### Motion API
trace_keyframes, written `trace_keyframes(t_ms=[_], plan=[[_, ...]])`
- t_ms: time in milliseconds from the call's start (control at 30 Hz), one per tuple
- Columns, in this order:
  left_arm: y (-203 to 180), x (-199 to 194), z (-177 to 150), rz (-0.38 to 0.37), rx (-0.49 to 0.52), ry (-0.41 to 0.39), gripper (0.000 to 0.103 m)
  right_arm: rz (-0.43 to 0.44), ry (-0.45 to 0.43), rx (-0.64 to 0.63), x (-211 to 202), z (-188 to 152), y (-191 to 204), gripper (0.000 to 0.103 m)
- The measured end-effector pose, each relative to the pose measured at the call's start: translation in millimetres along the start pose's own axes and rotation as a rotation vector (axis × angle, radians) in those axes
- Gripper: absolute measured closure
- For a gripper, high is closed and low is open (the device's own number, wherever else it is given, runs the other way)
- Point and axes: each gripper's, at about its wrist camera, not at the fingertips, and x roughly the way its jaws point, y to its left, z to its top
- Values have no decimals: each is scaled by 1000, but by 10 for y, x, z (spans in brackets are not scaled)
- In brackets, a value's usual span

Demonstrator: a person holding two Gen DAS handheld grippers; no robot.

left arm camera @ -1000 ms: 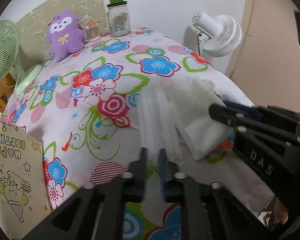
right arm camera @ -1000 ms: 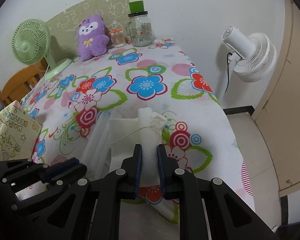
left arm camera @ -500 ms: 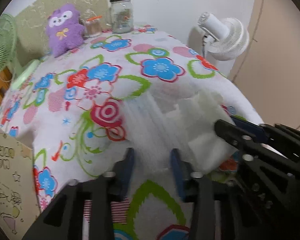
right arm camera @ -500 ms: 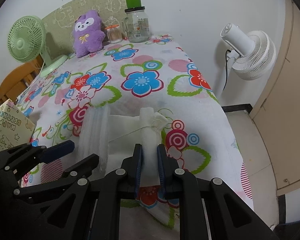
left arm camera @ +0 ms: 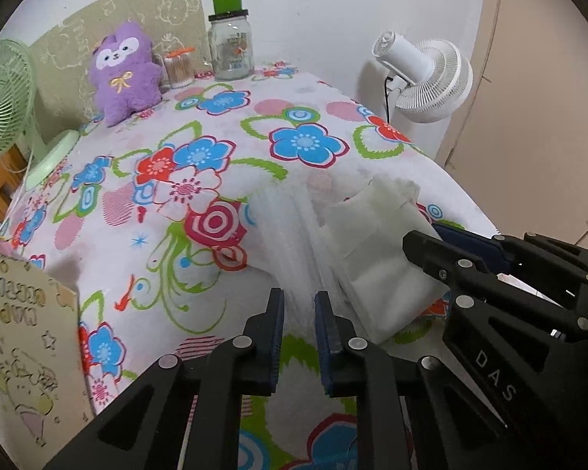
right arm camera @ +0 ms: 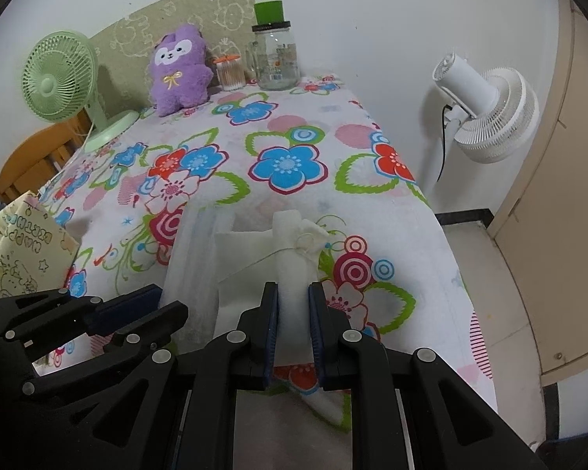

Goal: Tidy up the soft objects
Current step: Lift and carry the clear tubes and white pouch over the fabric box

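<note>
A white cloth pouch (right arm camera: 262,266) with a drawstring lies near the front edge of the flowered table (right arm camera: 286,164), next to a thin white foam sheet (left arm camera: 290,235). My right gripper (right arm camera: 293,293) is shut on the pouch's rolled right side; it also shows in the left wrist view (left arm camera: 423,243). My left gripper (left arm camera: 298,301) has its jaws narrowly apart around the near edge of the foam sheet; whether they pinch it is unclear. It also shows in the right wrist view (right arm camera: 164,301). A purple plush toy (left arm camera: 123,70) sits at the far edge.
A glass jar (left arm camera: 231,47) with a green lid and a small cotton-swab jar (left arm camera: 178,66) stand at the back. A green fan (left arm camera: 4,102) is at the far left, a white fan (left arm camera: 423,74) beyond the right edge. A paper gift bag (left arm camera: 23,352) stands at the near left.
My left gripper opened wide half a second ago and has since narrowed around the foam sheet's edge. My right gripper has kept its hold on the pouch.
</note>
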Motion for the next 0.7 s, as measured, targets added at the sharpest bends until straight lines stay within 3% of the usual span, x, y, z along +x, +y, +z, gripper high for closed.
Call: trace_keyframes(t_ms=[700], plan=[[131, -638, -152, 43, 14, -104, 90, -21, -105, -51, -613, -26, 379, 85]])
